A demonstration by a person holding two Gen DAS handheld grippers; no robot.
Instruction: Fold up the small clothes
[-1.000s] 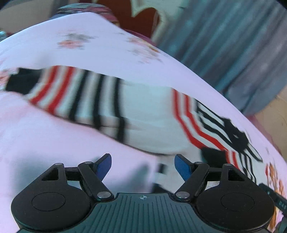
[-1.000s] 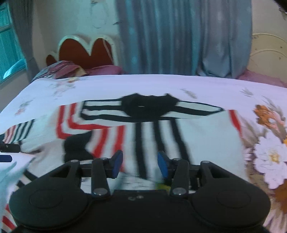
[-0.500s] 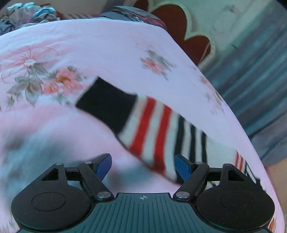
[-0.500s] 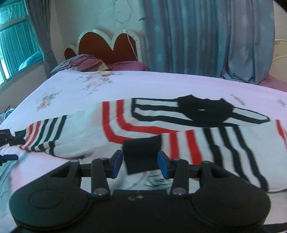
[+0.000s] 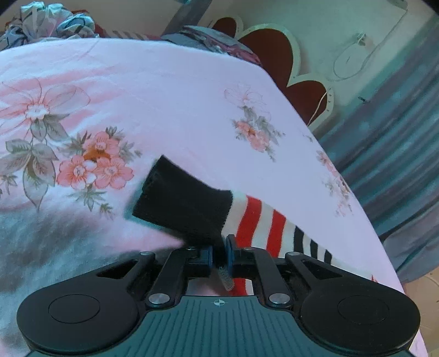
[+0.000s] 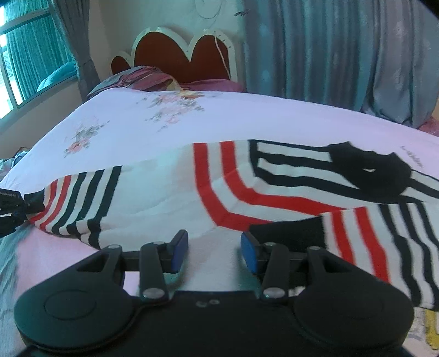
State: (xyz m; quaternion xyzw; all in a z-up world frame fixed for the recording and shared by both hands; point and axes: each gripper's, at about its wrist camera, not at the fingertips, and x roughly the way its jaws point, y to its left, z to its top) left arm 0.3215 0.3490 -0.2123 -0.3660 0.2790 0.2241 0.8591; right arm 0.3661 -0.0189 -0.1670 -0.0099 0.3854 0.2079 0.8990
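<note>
A white knit sweater point(image 6: 164, 197) with red and black stripes lies flat on the pink flowered bedsheet point(image 5: 170, 90), its black collar point(image 6: 367, 175) to the right. Its left sleeve stretches out and ends in a black cuff point(image 5: 181, 203). My left gripper point(image 5: 218, 254) is shut on the near edge of that cuff; it also shows at the left edge of the right wrist view point(image 6: 11, 203). The other sleeve is folded across the body, with its black cuff point(image 6: 288, 230) just right of my right gripper point(image 6: 214, 251). That gripper is open over the hem with nothing between its fingers.
A red scalloped headboard point(image 6: 186, 52) and a heap of bedding point(image 6: 137, 79) stand at the far end of the bed. Grey-blue curtains point(image 6: 329, 55) hang behind it and a window point(image 6: 27, 68) is at the left. Crumpled cloth point(image 5: 49, 22) lies beyond the bed's edge.
My left gripper slid out along the sleeve to its cuff and closed on it. The right gripper moved left across the sweater, so the folded cuff now sits to its right.
</note>
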